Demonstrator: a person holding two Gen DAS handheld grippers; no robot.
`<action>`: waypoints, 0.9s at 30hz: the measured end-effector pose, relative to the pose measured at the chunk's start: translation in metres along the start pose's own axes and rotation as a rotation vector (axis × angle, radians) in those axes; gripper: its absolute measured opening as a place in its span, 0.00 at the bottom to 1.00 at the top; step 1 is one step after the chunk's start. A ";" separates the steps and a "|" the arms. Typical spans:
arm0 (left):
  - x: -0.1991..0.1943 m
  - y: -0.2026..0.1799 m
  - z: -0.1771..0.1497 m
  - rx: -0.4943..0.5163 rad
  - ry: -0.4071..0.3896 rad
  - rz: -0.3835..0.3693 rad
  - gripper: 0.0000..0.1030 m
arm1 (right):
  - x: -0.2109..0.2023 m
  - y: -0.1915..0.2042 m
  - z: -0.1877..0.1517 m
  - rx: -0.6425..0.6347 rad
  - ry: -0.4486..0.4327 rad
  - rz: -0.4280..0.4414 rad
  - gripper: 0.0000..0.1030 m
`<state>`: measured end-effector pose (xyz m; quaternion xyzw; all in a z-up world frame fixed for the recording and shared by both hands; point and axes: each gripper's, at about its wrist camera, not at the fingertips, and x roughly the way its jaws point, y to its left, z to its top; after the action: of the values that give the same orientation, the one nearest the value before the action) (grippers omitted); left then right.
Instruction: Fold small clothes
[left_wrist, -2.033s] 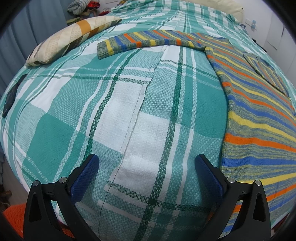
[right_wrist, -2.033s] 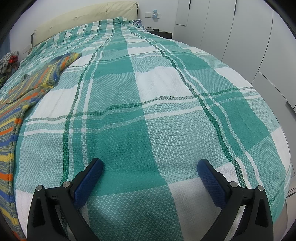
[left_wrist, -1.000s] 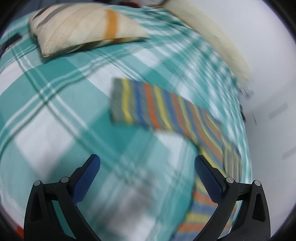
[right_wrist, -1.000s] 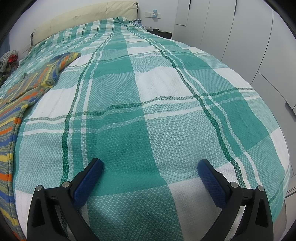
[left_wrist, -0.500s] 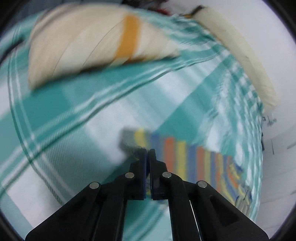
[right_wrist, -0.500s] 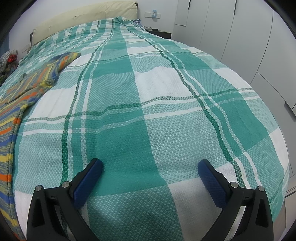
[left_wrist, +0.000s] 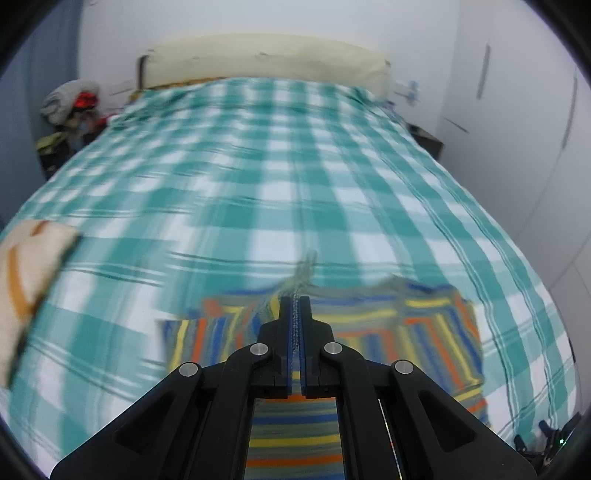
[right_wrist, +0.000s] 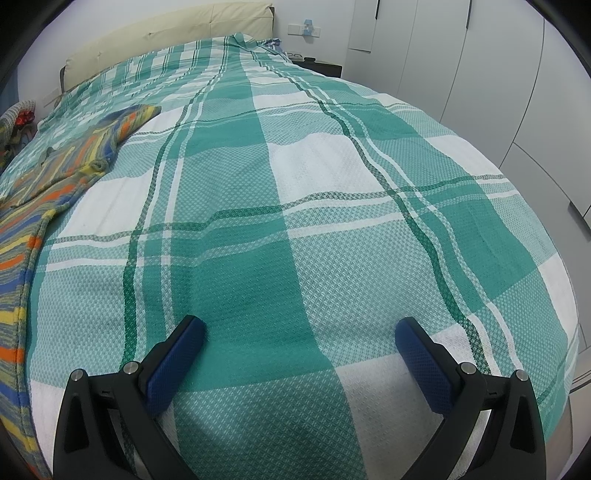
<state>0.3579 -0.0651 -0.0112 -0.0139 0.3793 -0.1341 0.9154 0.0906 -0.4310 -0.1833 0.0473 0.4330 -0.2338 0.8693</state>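
The left gripper (left_wrist: 294, 308) pinches an edge of the multicoloured striped knitted sweater (left_wrist: 424, 332), its blue pads pressed together on the lifted cloth above the green-and-white checked bedspread (left_wrist: 295, 184); the rest of the garment lies flat on the bed; the right gripper (right_wrist: 295, 354) hangs over bare bedspread, jaws wide and holding nothing; a cream striped pillow (left_wrist: 26, 280) rests at left.

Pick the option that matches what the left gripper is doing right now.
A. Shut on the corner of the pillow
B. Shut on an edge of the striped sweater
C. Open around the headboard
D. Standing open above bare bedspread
B: in the left wrist view the left gripper has its blue pads closed together with a thin edge of the striped sweater pinched between them.
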 end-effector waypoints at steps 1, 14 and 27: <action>0.010 -0.018 -0.006 0.017 0.007 -0.013 0.01 | 0.000 0.000 0.000 0.000 0.000 -0.001 0.99; -0.031 -0.012 -0.131 0.087 0.136 -0.045 0.83 | 0.000 0.002 -0.001 0.005 0.001 0.004 1.00; -0.002 0.095 -0.134 -0.106 0.162 0.162 0.84 | -0.001 0.003 -0.001 0.003 0.009 -0.002 1.00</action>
<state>0.2857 0.0373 -0.1175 -0.0206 0.4583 -0.0403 0.8876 0.0906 -0.4275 -0.1836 0.0491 0.4368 -0.2352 0.8669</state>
